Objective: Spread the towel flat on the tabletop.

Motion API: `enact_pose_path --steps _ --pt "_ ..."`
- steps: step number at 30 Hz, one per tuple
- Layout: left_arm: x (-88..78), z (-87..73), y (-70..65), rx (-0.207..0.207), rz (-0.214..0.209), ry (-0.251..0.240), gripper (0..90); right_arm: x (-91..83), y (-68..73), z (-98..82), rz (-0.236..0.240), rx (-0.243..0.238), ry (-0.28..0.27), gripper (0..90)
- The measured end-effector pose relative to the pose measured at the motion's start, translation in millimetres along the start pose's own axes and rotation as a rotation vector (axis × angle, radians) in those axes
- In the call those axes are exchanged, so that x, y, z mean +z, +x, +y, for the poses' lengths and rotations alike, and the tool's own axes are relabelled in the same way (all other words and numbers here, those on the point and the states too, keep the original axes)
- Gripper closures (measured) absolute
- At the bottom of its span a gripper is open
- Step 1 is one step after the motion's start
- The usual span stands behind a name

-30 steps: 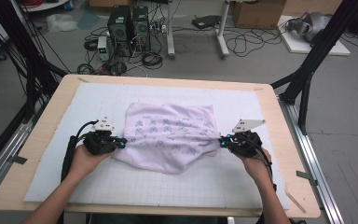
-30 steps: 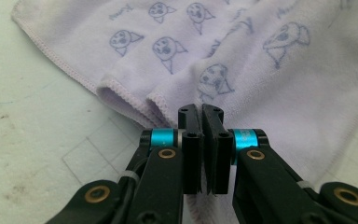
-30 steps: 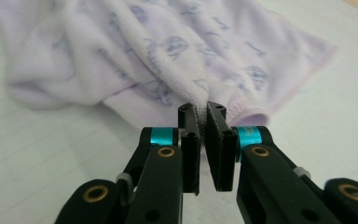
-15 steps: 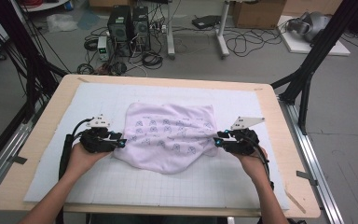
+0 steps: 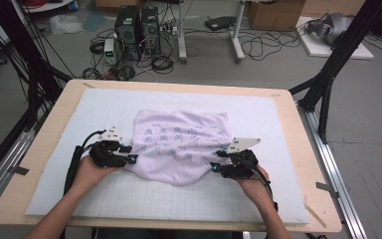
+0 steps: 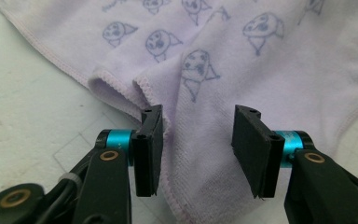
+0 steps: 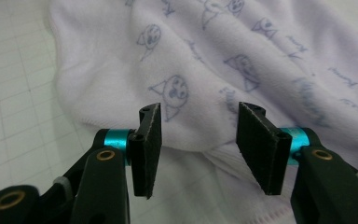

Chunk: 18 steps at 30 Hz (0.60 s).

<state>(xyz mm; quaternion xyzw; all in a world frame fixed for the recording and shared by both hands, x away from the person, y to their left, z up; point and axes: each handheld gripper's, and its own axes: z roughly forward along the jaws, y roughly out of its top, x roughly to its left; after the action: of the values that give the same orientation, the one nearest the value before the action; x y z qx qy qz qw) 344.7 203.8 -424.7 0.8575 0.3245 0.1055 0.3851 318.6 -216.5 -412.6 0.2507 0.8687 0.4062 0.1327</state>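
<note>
A pale lilac cloth [image 5: 181, 144] printed with small animal faces lies rumpled in the middle of the white gridded mat [image 5: 278, 119]. My left gripper [image 5: 129, 154] sits at the cloth's left edge. Its jaws have just been opening and stand apart, with the hemmed cloth [image 6: 242, 60] lying under the gap of the left gripper [image 6: 198, 144], unpinched. My right gripper [image 5: 217, 161] is at the cloth's near right edge. The right gripper [image 7: 198, 149] has also just been opening, and a fold of cloth [image 7: 205, 60] lies beyond and beneath its separated pads.
The mat covers a wooden table [image 5: 69, 92] with bare margins on all sides. Black frame poles [image 5: 328, 74] rise at both far corners. Computer towers [image 5: 134, 25] and cables lie on the floor beyond the far edge.
Both grippers were shut on the cloth's side edges and have let go. The right gripper moved left and toward the near edge. The cloth has gone slack and bunched.
</note>
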Motion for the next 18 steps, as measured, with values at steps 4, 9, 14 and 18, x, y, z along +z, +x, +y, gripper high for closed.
enact_pose_path --steps 4,9,14,18 --pt "9.8 -0.5 -2.2 0.019 -0.015 0.034 64.5 14.4 3.7 2.0 -0.01 -0.025 0.031 52.3" --pt "12.4 -0.1 -6.4 0.049 -0.023 0.042 84.5 27.5 2.4 3.1 -0.004 -0.024 0.04 73.5" --pt "2.1 1.0 -10.5 0.06 -0.051 0.024 86.8 19.2 1.3 3.6 0.031 -0.024 0.018 81.0" --pt "-11.9 5.6 -18.9 0.079 -0.057 -0.013 87.0 2.4 5.5 4.6 0.036 -0.032 -0.005 81.7"
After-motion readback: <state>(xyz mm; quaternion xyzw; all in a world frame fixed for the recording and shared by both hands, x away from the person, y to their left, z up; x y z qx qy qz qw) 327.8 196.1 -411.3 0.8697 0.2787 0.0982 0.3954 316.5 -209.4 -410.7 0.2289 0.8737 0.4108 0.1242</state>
